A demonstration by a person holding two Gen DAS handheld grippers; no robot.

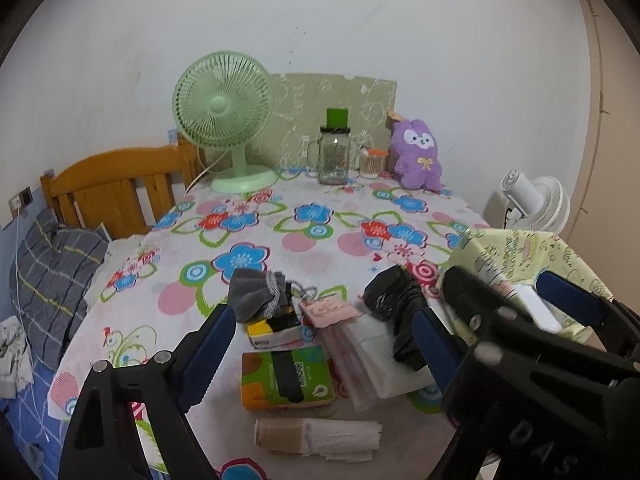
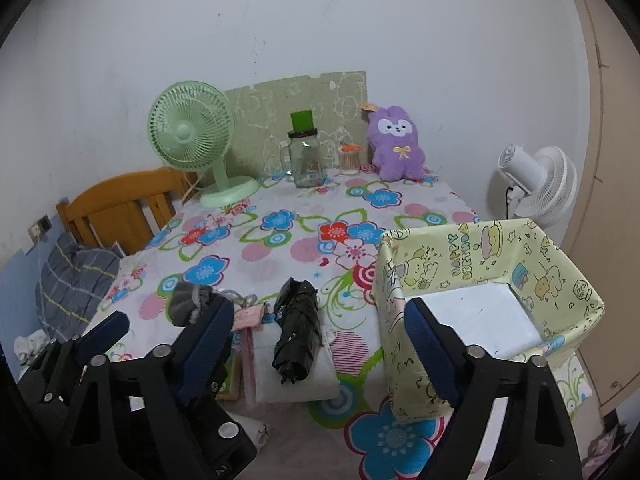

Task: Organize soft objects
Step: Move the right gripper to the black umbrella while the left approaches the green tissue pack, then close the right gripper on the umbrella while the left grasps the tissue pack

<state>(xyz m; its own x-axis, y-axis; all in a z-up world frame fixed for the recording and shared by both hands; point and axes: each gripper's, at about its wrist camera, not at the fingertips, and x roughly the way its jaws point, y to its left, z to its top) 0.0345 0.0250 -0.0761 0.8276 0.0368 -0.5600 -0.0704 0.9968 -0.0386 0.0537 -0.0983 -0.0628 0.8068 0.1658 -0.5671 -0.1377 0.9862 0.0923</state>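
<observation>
A pile of soft things lies on the flowered table near the front edge: a grey sock, a black folded bag on white plastic bags, a green tissue pack, a pink pouch and a roll of bags. A yellow patterned box stands open at the right with a white bottom. A purple plush sits at the back. My left gripper is open above the pile. My right gripper is open, between the pile and the box.
A green fan, a glass jar with a green lid and a small cup of swabs stand at the back of the table. A white fan stands off the right edge. A wooden bed head is at left.
</observation>
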